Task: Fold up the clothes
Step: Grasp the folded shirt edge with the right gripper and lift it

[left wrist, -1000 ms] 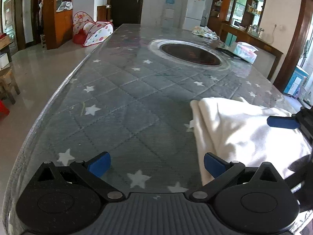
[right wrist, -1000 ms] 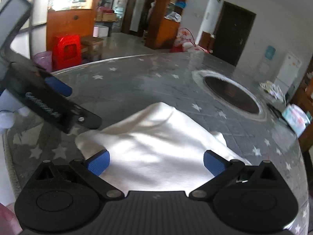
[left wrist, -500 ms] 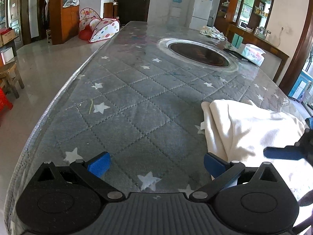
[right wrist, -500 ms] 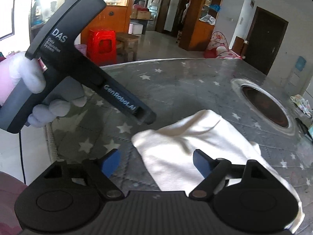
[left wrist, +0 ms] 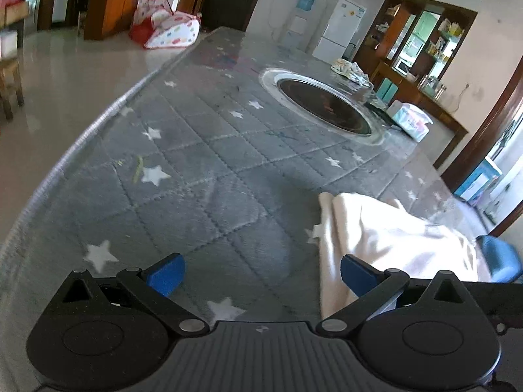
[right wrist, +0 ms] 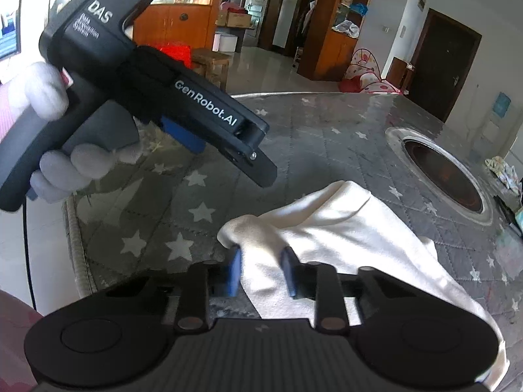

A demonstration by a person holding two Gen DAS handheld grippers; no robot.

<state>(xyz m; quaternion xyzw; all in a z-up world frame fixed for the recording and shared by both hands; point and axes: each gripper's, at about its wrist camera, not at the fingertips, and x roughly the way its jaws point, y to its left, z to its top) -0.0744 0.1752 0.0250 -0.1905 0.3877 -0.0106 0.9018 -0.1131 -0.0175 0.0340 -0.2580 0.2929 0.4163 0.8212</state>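
Observation:
A white folded garment (right wrist: 343,238) lies on the grey star-patterned table cover (right wrist: 294,150); in the left wrist view the garment (left wrist: 385,235) is at the lower right. My right gripper (right wrist: 261,269) has closed on the garment's near left corner, cloth bunched between its blue pads. My left gripper (left wrist: 261,276) is open and empty above the bare cover, left of the garment. The left gripper's body also shows in the right wrist view (right wrist: 183,121), held in a white-gloved hand above the table's near edge.
A round dark inset (left wrist: 323,104) sits in the table's far half. A tissue pack (left wrist: 410,121) and crumpled cloth (left wrist: 349,70) lie beyond it. The table's left edge (left wrist: 75,150) drops to tiled floor. Cabinets, a fridge and a play tent stand around the room.
My right gripper has closed from wide open onto the garment's corner. My left gripper has lifted and drawn back off the cloth, still open.

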